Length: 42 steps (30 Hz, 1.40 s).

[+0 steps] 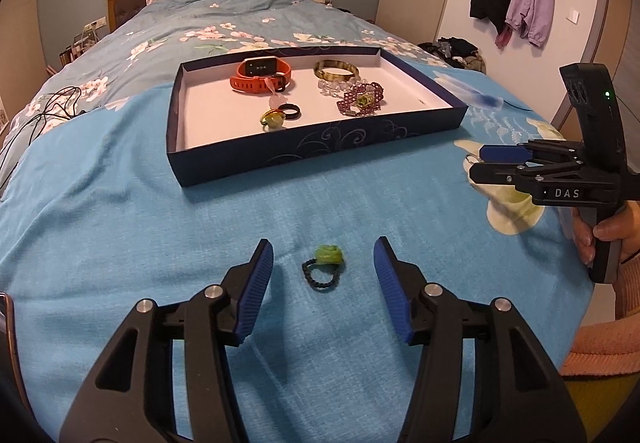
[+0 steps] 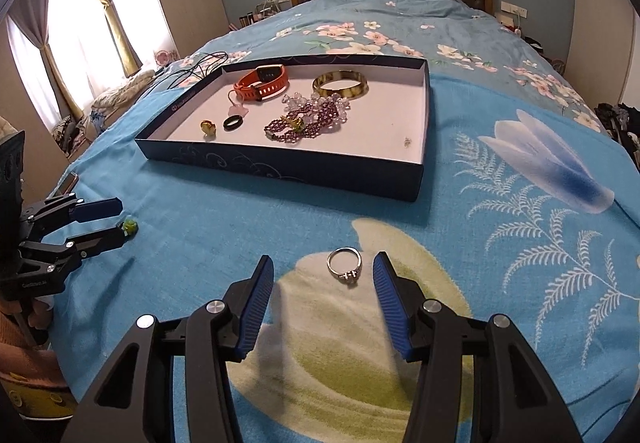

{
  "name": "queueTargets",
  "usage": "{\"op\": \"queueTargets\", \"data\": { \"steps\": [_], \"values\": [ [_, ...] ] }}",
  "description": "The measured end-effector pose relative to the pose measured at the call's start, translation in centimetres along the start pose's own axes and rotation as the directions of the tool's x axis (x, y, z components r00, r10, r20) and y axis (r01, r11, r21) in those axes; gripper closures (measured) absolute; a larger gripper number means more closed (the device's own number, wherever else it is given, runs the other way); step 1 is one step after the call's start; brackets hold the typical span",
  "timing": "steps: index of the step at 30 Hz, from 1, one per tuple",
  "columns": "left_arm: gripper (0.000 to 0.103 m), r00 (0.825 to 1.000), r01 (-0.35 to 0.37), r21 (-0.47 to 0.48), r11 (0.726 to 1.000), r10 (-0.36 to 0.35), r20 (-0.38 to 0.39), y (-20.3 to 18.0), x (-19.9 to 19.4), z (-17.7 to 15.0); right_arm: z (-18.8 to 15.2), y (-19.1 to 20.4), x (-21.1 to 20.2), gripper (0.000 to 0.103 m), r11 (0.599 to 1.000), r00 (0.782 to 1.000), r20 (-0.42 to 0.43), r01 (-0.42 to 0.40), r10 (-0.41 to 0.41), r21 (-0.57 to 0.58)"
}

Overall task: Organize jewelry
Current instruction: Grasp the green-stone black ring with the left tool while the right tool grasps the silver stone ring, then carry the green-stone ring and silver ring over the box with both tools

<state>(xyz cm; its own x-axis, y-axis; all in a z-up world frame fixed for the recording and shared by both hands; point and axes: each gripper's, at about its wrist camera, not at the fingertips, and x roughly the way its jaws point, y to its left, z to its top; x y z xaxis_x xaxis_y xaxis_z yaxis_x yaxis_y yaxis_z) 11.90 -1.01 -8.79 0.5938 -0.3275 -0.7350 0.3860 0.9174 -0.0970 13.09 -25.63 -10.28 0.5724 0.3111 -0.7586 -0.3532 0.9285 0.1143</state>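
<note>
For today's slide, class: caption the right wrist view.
Open right claw straddles a silver ring on the blue blanket, before the jewelry tray.

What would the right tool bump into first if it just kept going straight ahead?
Probably the silver ring, lying on the blanket between the open right tool's fingertips; beyond it, the tray.
</note>
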Motion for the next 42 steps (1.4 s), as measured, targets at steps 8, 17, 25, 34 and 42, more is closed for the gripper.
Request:
{"op": "queueTargets", "data": {
  "steps": [8,17,25,34,42],
  "values": [
    [0.056,0.999,-0.011,0.013,1.000,0.012,-0.034,-0.3,0.8,0.2,0.0,0.0,0.1,0.059,1.000,1.000,0.001,0.021,-0.021,0.005],
    [0.075,0.999,-0.029,0.028,0.999,0.030,-0.040,-0.6,1.1,0.2,-0.1,0.1,0.1,0.077,0.996,0.996,0.000,0.084,-0.084,-0.001],
    [0.081,0.999,-0.029,0.026,0.999,0.030,-0.039,-0.5,1.1,0.2,-0.1,0.8,0.1,0.087,0.992,0.993,0.001,0.119,-0.119,-0.037],
    [0.082,0.999,-0.028,0.013,1.000,0.028,-0.030,-0.4,0.9,0.2,-0.3,1.2,-0.6,0.087,0.997,0.997,0.034,0.077,-0.076,-0.028],
    [0.082,1.000,-0.021,-0.007,1.000,0.021,-0.024,-0.3,0.8,0.3,-0.4,2.6,-1.7,0.087,0.998,0.995,0.091,0.032,-0.027,-0.054]
  ]
}}
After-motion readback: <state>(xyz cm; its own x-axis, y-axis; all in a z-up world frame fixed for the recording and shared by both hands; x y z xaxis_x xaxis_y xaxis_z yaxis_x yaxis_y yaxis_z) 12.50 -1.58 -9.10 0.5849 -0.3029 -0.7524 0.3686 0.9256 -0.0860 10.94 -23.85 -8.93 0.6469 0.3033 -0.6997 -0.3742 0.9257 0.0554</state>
